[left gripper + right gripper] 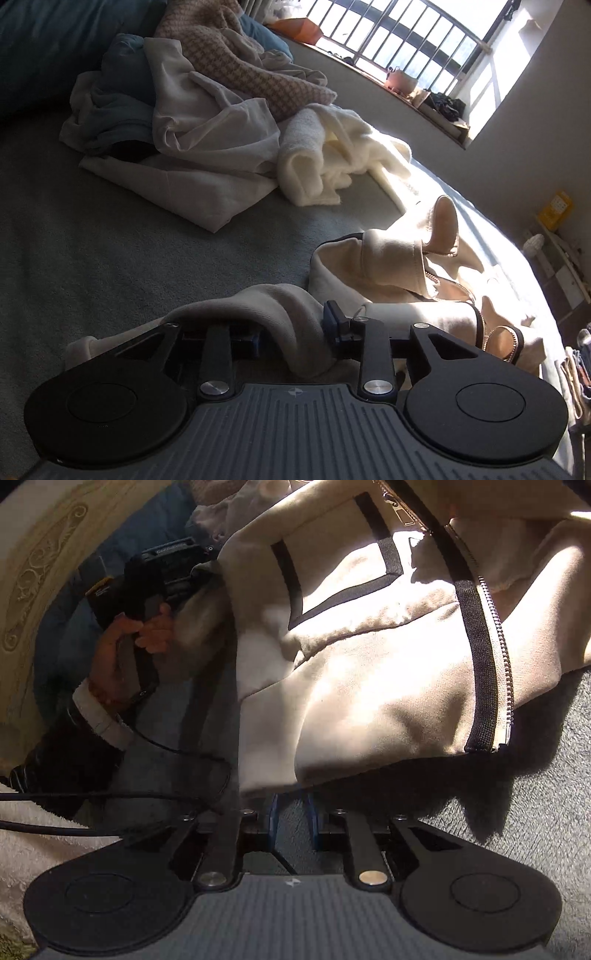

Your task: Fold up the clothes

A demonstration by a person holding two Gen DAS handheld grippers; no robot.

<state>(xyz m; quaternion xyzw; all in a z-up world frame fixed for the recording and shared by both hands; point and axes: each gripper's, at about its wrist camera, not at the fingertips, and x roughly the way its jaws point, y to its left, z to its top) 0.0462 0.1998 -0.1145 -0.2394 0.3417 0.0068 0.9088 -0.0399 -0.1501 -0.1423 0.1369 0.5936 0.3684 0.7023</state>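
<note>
A beige zip-up jacket (402, 280) with black trim lies rumpled on the grey bed cover (147, 251). My left gripper (293, 334) is shut on a thick fold of the jacket's fabric, which bulges between its blue pads. In the right wrist view the jacket (369, 664) fills the upper frame, zipper (495, 657) running down its right side. My right gripper (293, 812) is shut on the jacket's lower hem, its tips hidden under the cloth. The left gripper's body (162, 576) and the hand holding it show at upper left.
A pile of unfolded clothes (192, 122) lies at the back, with a cream fleece (332, 155) beside it. A barred window (406, 40) and sill are beyond. Shelving (561, 251) stands at right. A black cable (110, 801) trails at left.
</note>
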